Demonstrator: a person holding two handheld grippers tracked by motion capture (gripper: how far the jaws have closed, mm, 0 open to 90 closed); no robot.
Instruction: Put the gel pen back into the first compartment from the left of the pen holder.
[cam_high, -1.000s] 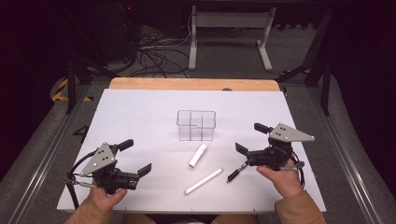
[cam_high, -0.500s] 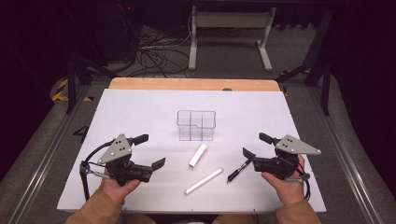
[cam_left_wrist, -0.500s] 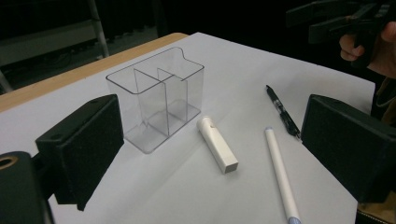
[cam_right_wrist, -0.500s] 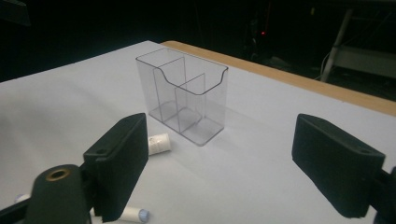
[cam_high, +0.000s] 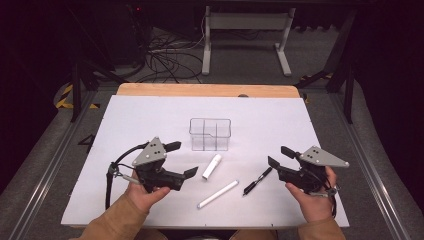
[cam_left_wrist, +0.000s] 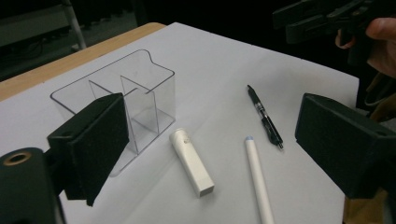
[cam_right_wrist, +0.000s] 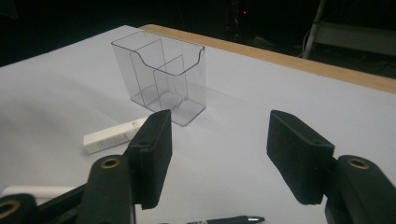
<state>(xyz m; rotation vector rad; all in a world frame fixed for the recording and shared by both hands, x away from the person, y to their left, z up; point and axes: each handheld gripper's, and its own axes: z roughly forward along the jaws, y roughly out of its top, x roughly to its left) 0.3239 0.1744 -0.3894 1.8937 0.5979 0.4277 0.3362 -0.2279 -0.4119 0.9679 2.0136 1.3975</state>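
Note:
A clear plastic organizer with several compartments stands mid-table. In front of it lie a short white tube, a long white pen and a black pen. My left gripper hovers just left of the short tube. It is open, its jaws have just been closing a little, and nothing is between them. My right gripper is low over the table by the black pen's far end. It is open, its jaws have just been closing, and they grip nothing.
The white sheet covers the table, and a wooden edge shows at the back. Cables and stand legs lie on the floor beyond. Cables trail from both grippers toward the near edge.
My left gripper has moved right, toward the short white tube. My right gripper has shifted slightly right and nearer the front edge, and its jaws stand narrower. The objects on the table have not moved.

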